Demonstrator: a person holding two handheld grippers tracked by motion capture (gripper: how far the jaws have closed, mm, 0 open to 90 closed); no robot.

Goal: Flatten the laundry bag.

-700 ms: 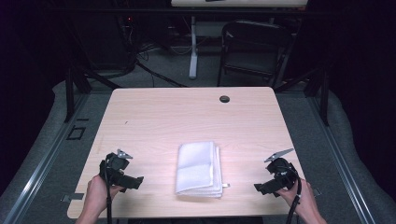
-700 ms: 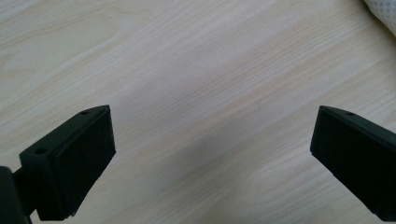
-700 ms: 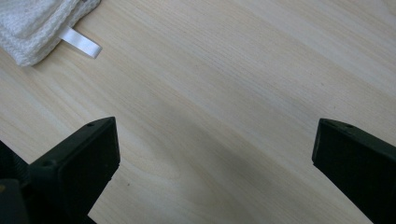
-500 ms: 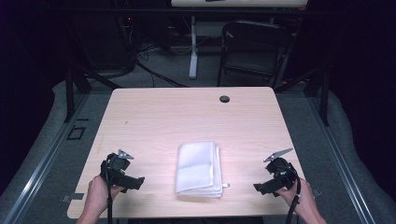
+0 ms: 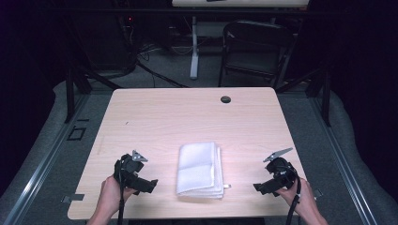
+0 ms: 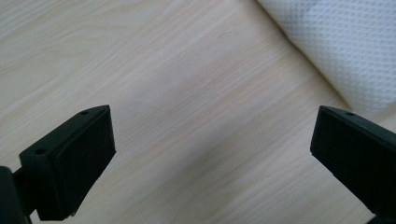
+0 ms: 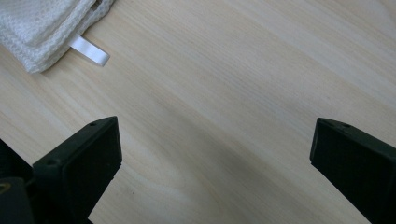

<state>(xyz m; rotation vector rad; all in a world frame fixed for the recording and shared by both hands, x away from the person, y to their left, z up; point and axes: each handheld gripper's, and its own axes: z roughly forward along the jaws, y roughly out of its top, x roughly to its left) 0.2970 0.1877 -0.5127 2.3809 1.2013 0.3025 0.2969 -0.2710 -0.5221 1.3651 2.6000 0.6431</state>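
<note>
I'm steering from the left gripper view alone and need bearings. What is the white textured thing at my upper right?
Observer: A folded white towel, lying near the table's front edge, between both grippers.
Operator: Where is the right gripper?
Observer: The right gripper is on the towel's far side, open, apart from it.
Operator: Anything on the towel's edge there?
Observer: A small white loop tag sticks out of the corner.

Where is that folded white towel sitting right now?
In the high view the folded white towel lies flat near the table's front edge, between the left gripper and the right gripper, touching neither.
</note>
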